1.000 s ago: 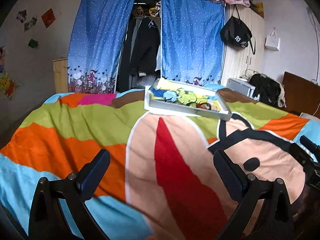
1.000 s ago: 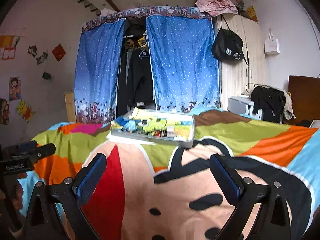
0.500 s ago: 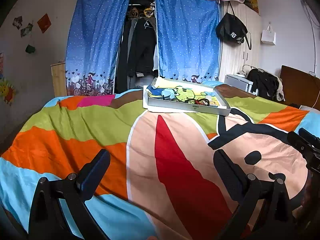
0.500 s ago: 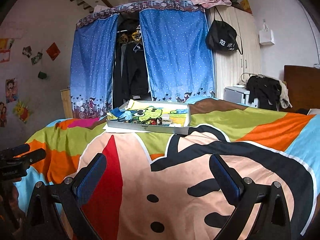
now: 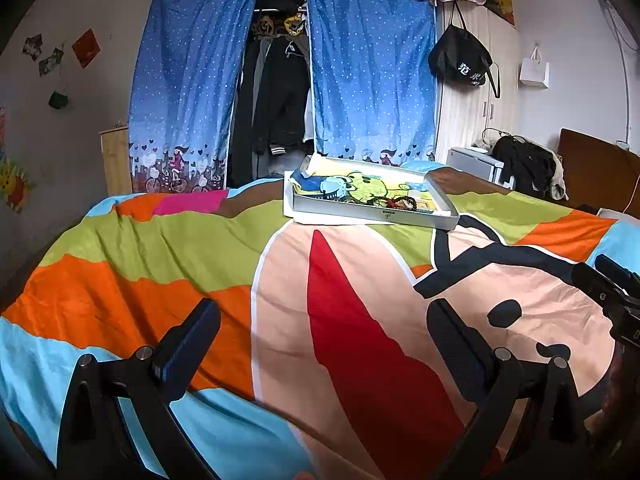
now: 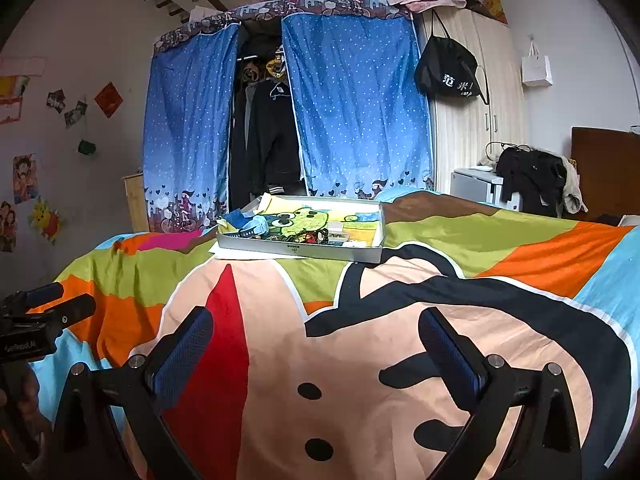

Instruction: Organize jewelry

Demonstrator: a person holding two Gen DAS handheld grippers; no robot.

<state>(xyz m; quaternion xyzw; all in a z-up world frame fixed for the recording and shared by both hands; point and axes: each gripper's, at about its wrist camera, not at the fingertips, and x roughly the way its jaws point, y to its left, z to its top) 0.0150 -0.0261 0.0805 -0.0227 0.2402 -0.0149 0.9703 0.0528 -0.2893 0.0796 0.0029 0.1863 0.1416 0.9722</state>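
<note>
The jewelry I can make out is a dark beaded bracelet with red-brown beads (image 5: 402,201), lying in the near right part of a shallow grey rectangular tray (image 5: 372,216) that sits toward the far side of the bed. From my right wrist view the same spot shows only a small dark and red tangle of pieces (image 6: 310,237); I cannot separate single items there.

The tray is lined with a yellow sheet bearing a green cartoon figure (image 6: 308,218). A pale blue band-like item (image 6: 252,227) lies at its left end, and a small white compartment box (image 6: 338,236) rests near the front wall. A white sheet of paper (image 6: 240,251) pokes out from under the tray's left near corner.

The bed is covered with a bright cartoon-print bedspread in orange, green, red, peach and black (image 5: 224,248).

My left gripper (image 5: 324,344) hangs above the near part of the bedspread, well apart from the tray, jaws spread wide with nothing between them. My right gripper (image 6: 316,344) is the same: jaws wide, empty, far short of the tray.

The left view catches the right gripper's black body at its right edge, and the right view shows the left gripper's black body at its left edge. The right view shows the tray's contents more squarely; the left view shows the bracelet's beads more clearly.
</note>
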